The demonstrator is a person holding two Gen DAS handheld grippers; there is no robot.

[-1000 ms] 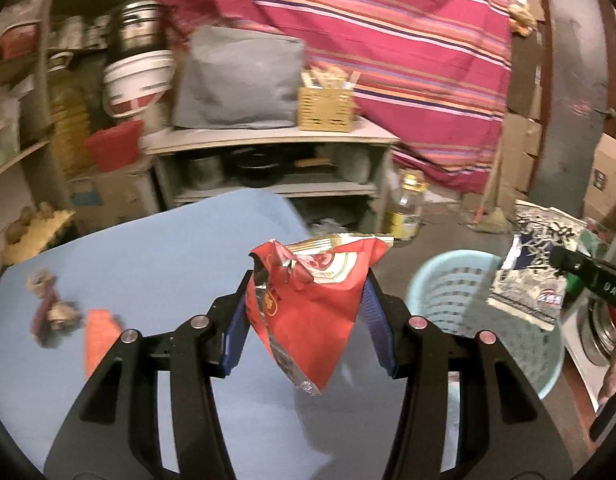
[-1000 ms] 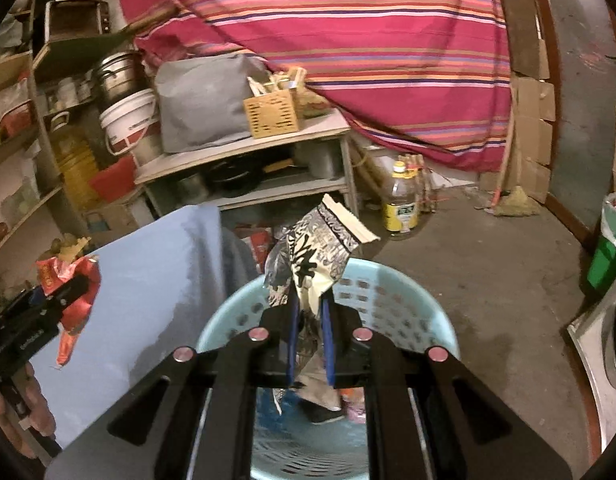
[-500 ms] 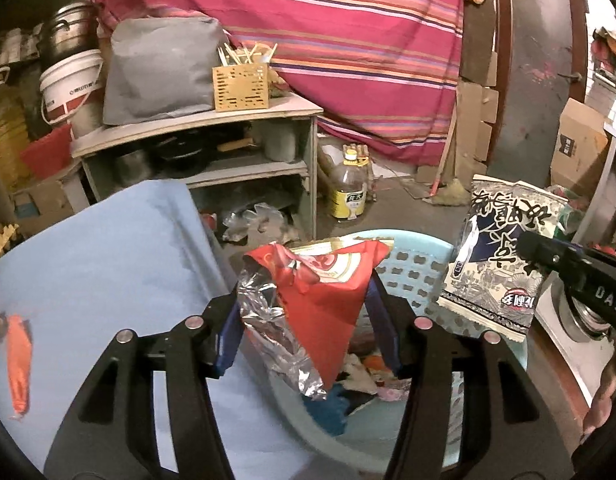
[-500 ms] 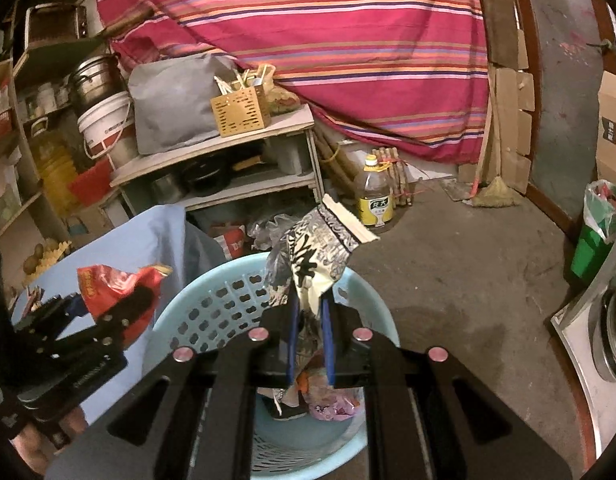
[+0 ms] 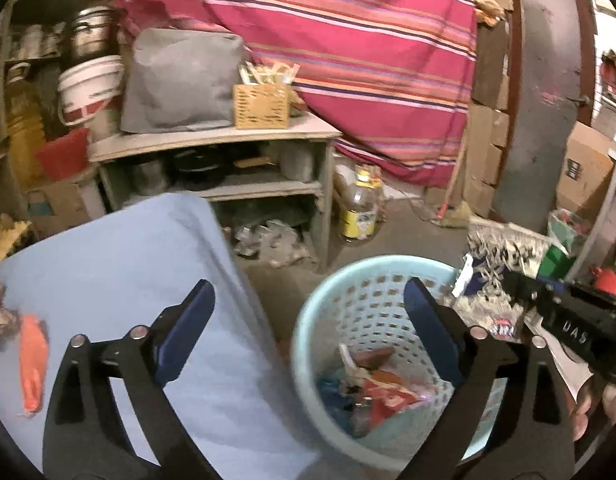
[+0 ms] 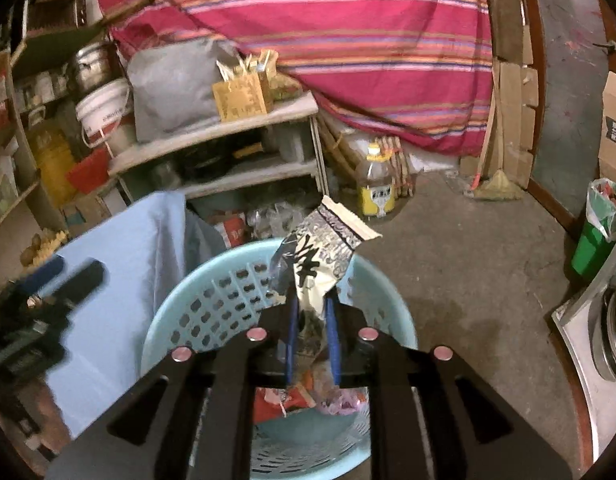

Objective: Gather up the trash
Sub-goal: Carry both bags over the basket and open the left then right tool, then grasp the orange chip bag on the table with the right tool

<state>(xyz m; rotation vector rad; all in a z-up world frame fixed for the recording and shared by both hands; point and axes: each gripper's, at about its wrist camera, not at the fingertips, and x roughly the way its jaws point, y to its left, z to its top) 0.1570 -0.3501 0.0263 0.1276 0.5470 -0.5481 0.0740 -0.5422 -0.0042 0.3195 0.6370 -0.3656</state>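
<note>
My left gripper (image 5: 308, 284) hangs over the light-blue basket (image 5: 304, 320), its jaws opening wide with nothing between them. The red snack bag (image 5: 383, 396) lies inside the basket on other trash. My right gripper (image 6: 311, 300) is above the same basket (image 6: 160, 320). Its jaws are just opening, and the black-and-white snack bag (image 6: 323, 248) still stands upright between the pads. That bag (image 5: 499, 256) also shows at the right of the left wrist view. An orange wrapper (image 5: 34, 360) and a brown scrap (image 5: 0, 312) lie on the blue-covered table (image 5: 128, 264).
The table (image 6: 120, 248) stands against the basket's left side. Behind it is a cluttered wooden shelf (image 5: 212, 136), with an oil bottle (image 5: 357, 208) on the concrete floor. A green bin (image 6: 595, 236) and a metal appliance (image 6: 611, 340) stand at the right.
The left gripper carried the red bag from over the table to the basket, opened, and the bag dropped in. The right gripper stayed over the basket with its bag, pads parting slightly.
</note>
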